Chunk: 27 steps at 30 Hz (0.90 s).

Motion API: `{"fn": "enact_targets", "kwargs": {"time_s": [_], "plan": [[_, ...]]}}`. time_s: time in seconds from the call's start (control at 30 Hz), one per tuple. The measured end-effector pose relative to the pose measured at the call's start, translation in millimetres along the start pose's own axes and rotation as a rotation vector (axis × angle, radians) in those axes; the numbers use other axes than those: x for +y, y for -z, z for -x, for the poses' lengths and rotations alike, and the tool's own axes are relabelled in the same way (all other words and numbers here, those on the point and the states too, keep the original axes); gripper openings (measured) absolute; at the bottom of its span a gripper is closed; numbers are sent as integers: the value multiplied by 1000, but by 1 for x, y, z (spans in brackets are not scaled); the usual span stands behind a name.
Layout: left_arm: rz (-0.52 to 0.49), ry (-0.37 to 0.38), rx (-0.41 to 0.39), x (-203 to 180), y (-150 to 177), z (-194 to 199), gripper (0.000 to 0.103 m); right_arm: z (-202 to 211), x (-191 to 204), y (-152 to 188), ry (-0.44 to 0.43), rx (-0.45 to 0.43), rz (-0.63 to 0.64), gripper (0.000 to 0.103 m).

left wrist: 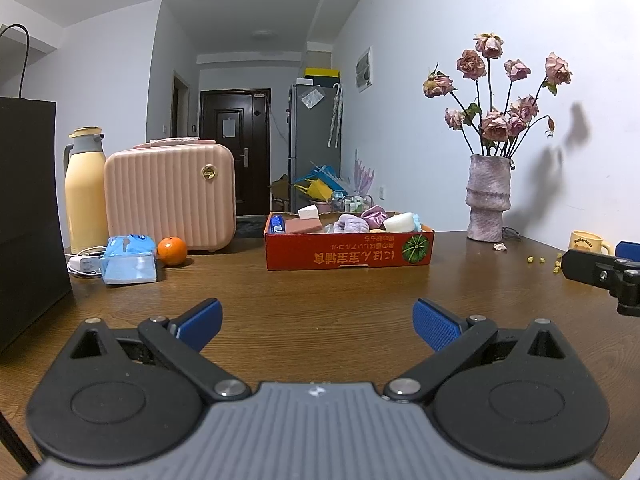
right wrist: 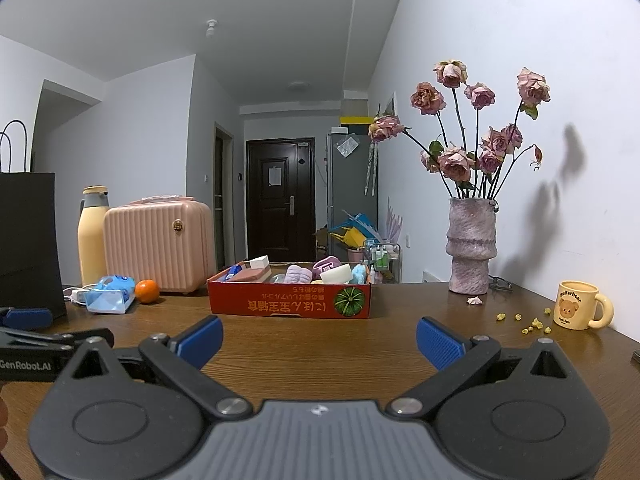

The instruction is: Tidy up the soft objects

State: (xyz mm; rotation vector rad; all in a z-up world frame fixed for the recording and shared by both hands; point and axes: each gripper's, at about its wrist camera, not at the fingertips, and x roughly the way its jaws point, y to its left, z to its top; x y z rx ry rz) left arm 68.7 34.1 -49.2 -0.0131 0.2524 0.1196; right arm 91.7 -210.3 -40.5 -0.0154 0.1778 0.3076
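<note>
Ahead of both your grippers sits the red box (left wrist: 348, 249) of soft items, long side facing you; left gripper (left wrist: 318, 322) and right gripper (right wrist: 319, 338) are spread wide, empty, about equally distant.

- Even, cool indoor light, moderately bright.
- The flowers (right wrist: 472, 136) cast soft dark shadows on the white wall (right wrist: 520, 40).
- Fisheye bending and black corners at edges.
- Both views sharp.

The left black hand-held gripper (left wrist: 317, 324) with blue ribbed pads and the right black hand-held gripper (right wrist: 319, 340) sit level, side by side, jaws spread wide, gripping nothing.
</note>
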Motion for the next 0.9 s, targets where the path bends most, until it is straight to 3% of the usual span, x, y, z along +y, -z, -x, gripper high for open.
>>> {"fn": "enact_targets", "kwargs": {"time_s": [0.9], "plan": [[12,35,10,2,2,-4,103,-3,4,0,-2,7,3,103]]}}
